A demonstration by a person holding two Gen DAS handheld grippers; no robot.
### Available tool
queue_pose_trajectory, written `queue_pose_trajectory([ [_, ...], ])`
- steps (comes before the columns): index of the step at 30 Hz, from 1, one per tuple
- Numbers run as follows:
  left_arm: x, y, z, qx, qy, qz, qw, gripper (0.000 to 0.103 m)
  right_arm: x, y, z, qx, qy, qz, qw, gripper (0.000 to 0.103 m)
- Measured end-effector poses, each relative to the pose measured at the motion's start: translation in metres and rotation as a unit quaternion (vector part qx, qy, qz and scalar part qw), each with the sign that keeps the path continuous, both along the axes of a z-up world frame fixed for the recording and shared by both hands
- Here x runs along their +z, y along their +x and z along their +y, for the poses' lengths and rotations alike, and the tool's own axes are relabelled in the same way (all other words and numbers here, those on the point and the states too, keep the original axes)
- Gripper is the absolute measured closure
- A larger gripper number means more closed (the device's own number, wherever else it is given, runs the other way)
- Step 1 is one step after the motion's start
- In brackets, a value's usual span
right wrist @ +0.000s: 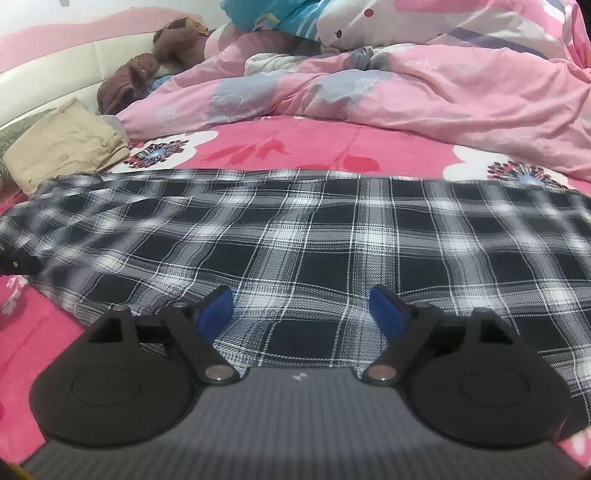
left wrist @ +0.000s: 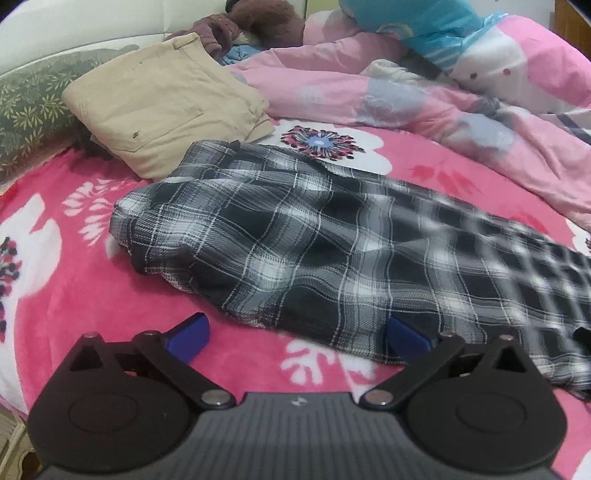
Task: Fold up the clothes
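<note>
A black-and-white plaid garment (left wrist: 295, 236) lies spread on the pink flowered bedsheet (left wrist: 74, 288). My left gripper (left wrist: 297, 332) is open just above its near left edge, blue pads wide apart, with the cloth's hem lying between them but not pinched. In the right wrist view the same plaid garment (right wrist: 314, 236) stretches flat across the whole width. My right gripper (right wrist: 301, 308) hovers over its near part, open, nothing clamped between its blue pads. A small black piece, perhaps part of the left gripper (right wrist: 16, 264), shows at the far left edge.
Folded beige trousers (left wrist: 162, 107) rest at the back left by a green patterned pillow (left wrist: 29, 107). A rumpled pink duvet (left wrist: 424, 96) and a brown plush toy (left wrist: 258, 22) fill the back. A white headboard (right wrist: 55, 77) runs behind.
</note>
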State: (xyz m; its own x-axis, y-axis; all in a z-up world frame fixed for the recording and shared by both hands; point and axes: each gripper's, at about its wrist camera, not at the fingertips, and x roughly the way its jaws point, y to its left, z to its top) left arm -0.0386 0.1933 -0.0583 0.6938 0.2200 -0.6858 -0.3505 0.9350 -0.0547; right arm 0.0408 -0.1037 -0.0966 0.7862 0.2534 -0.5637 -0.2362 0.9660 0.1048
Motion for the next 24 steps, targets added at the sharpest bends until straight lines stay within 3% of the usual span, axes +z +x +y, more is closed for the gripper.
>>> queue_pose_trajectory([
  [15,-0.002,-0.003,-0.004,0.004,0.008,-0.005,0.9999,0.000,-0.001,0.001,0.001,-0.002,-0.005,0.000,1.000,0.020],
  [20,0.001,-0.018,0.007,0.012,-0.030,-0.057,0.9979,0.000,0.000,0.001,0.000,-0.001,-0.005,0.000,1.000,0.020],
  [24,0.003,-0.037,0.026,0.041,-0.075,-0.127,0.9882,0.000,0.000,0.001,0.000,-0.002,-0.003,0.000,1.000,0.019],
])
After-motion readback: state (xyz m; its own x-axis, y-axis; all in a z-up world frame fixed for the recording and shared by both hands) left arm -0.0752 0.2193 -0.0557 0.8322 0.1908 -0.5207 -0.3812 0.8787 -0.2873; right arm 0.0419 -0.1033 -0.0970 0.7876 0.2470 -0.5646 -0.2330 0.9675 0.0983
